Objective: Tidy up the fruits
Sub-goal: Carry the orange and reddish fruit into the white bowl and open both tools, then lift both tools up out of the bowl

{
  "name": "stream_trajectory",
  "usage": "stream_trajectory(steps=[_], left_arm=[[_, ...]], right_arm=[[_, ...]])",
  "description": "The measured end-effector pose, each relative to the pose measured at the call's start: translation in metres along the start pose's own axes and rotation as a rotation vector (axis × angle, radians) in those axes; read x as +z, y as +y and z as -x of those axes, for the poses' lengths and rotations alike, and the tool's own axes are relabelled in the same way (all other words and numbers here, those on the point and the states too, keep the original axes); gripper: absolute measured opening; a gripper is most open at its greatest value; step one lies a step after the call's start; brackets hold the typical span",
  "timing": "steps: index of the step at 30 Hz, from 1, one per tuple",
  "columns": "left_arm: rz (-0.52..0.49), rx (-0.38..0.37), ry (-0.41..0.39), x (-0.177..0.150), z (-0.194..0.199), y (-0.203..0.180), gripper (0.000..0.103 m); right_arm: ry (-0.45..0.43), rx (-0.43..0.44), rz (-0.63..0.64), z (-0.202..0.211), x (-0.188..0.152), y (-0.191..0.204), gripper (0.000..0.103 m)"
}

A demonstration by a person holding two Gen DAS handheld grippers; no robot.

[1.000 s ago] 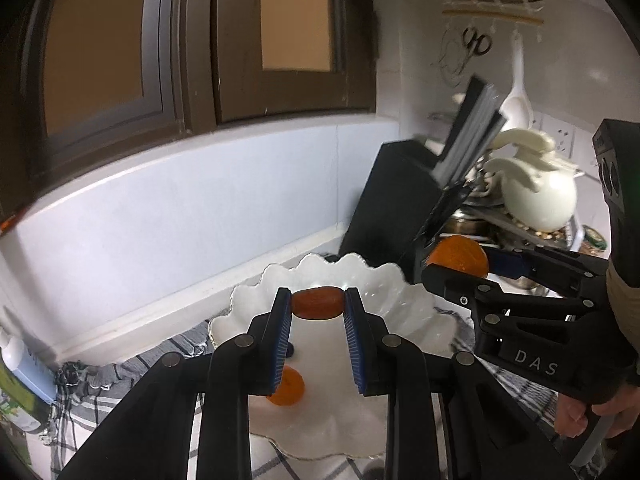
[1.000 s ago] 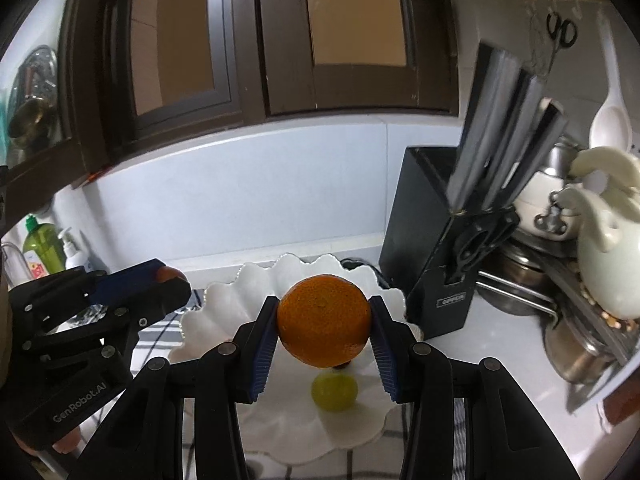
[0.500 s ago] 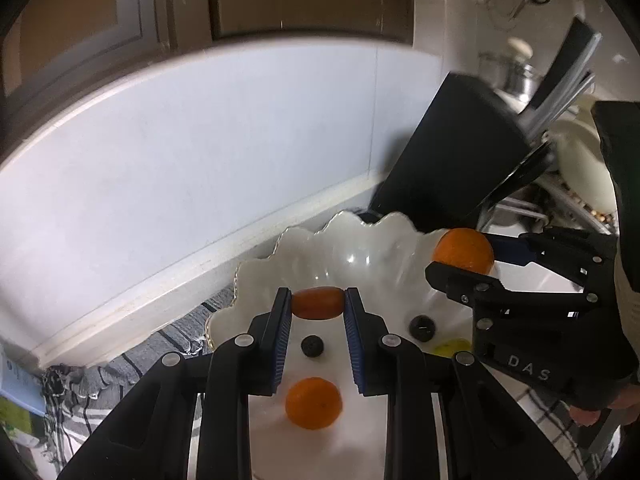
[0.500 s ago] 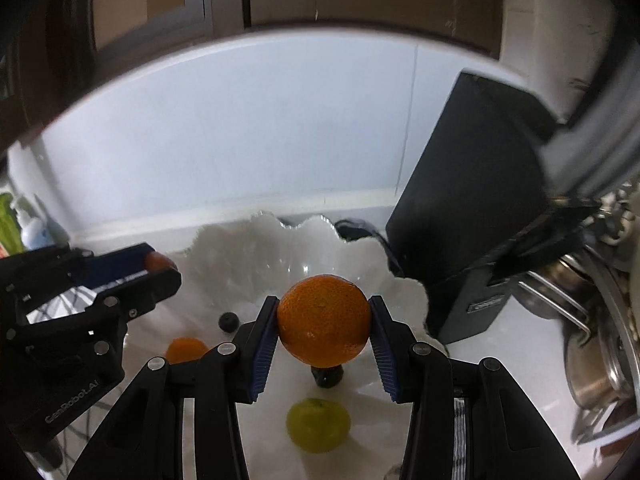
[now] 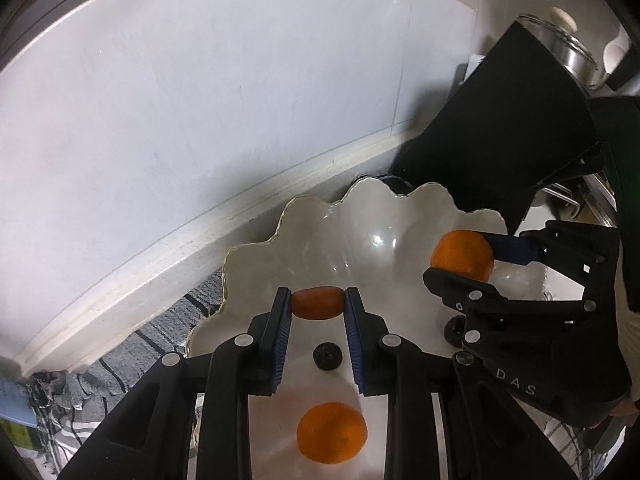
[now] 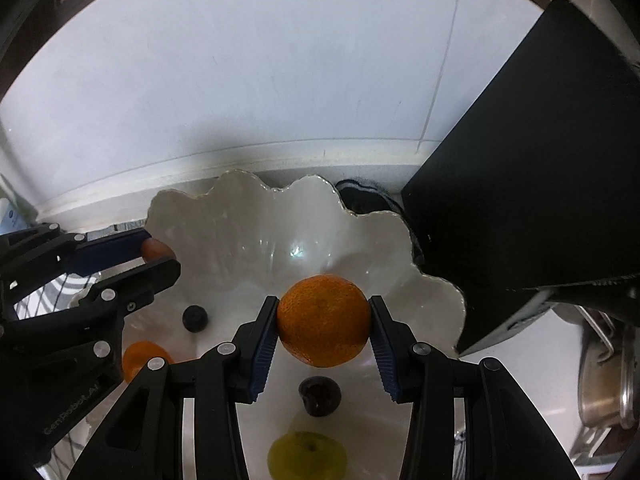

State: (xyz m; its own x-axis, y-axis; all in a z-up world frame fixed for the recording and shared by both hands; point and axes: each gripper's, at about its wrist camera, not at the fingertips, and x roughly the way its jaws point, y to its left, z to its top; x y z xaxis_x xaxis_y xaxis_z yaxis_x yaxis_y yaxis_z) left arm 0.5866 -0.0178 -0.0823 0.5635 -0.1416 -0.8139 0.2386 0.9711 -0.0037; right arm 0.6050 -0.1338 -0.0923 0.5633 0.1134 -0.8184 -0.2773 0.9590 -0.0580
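A white scalloped bowl (image 5: pixel 360 216) (image 6: pixel 224 216) sits on the counter against the wall. My left gripper (image 5: pixel 318 304) is shut on a small red-orange oblong fruit (image 5: pixel 318 303) over the bowl's left side; it also shows in the right wrist view (image 6: pixel 158 249). My right gripper (image 6: pixel 323 318) is shut on a large orange (image 6: pixel 323 320) over the bowl's right side; the orange also shows in the left wrist view (image 5: pixel 462 255). In the bowl lie a small orange (image 5: pixel 332 432) (image 6: pixel 140 358), two dark berries (image 5: pixel 327 356) (image 6: pixel 320 396) and a green fruit (image 6: pixel 307 454).
A black knife block (image 6: pixel 532 200) (image 5: pixel 500 136) stands right of the bowl. Pots (image 6: pixel 608 380) and a lidded pot (image 5: pixel 560 48) are at the far right. A striped cloth (image 5: pixel 132 344) lies under the bowl. The white tiled wall (image 6: pixel 280 80) is close behind.
Both grippers have tilted down and moved closer to the bowl with their fruits still held. The cabinets have left the view and the bowl's contents now show.
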Motion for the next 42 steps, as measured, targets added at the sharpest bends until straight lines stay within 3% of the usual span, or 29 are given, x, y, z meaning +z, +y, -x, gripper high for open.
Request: stream_trajectory(steps=[3,6,10,14,17,23,42], left_arm=[[-0.004,0.013,0.008,0.000,-0.004,-0.001,0.028],[0.001,0.033,0.010,0.001,-0.005,0.000,0.042],[-0.008,0.073,0.009,-0.002,-0.001,0.000,0.048],[-0.022,0.118,-0.003,-0.003,0.006,0.001,0.052],[-0.013,0.135,-0.011,-0.004,0.012,0.002,0.054],[-0.019,0.157,-0.060,-0.009,0.035,0.000,0.059],[-0.040,0.113,-0.292,-0.051,0.146,-0.022,0.067]], right_arm=[[0.013,0.000,-0.004,-0.004,0.000,0.001,0.045],[0.023,0.010,-0.013,-0.004,-0.001,-0.001,0.046],[0.045,0.007,-0.022,-0.005,-0.005,-0.002,0.047],[0.032,-0.007,-0.023,-0.002,-0.008,-0.002,0.058],[0.014,-0.004,-0.026,0.008,-0.008,-0.003,0.058],[-0.059,-0.037,-0.034,0.043,-0.014,-0.002,0.058],[-0.313,-0.073,-0.044,0.161,-0.068,0.005,0.058]])
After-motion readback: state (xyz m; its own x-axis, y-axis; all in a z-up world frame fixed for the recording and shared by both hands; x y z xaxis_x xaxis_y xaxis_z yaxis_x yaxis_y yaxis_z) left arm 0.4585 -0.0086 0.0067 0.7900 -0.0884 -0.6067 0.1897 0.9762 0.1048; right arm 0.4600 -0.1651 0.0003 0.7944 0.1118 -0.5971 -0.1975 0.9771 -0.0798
